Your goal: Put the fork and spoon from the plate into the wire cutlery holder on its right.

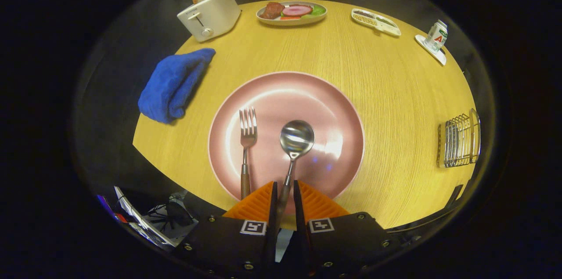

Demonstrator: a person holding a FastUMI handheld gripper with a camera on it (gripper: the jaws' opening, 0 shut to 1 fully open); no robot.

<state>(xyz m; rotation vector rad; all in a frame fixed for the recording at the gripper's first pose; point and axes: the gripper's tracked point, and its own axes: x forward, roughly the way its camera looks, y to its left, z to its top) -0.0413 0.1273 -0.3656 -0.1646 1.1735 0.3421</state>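
**Spoon handle between the fingers, holder well off to the right**

Spoon (pixel 295 147) lies on the pink plate (pixel 338 107), bowl pointing away from the gripper (pixel 285 195), long axis running almost straight along the fingers' line of sight with a slight lean to the right at the bowl end. Its handle passes into the narrow gap between the 2 fingers. The fingers stand close on either side of the handle; they appear clenched on it, though whether both faces actually press the metal I cannot tell for certain from this angle.

Fork (pixel 246 147) lies just left of the spoon on the same plate, roughly parallel, tines away, its wooden handle end just beside the left finger and outside the gap.

Wire cutlery holder (pixel 459 140) stands on the table (pixel 373 63) well apart to the right of the plate, near the table's edge. Nothing can be seen in it.

Judgement: 0 of 2 pieces delivered. The coming move turns on a lift followed by a long sideways carry to the right; the spoon would probably need tipping so that 1 end enters between the wires.

Other containers: a far dish (pixel 291 12) holds food items, a small tray (pixel 376 21) holds compartmented bits, and bread sits in the toaster (pixel 210 14). A blue cloth (pixel 173 83) lies left of the plate.
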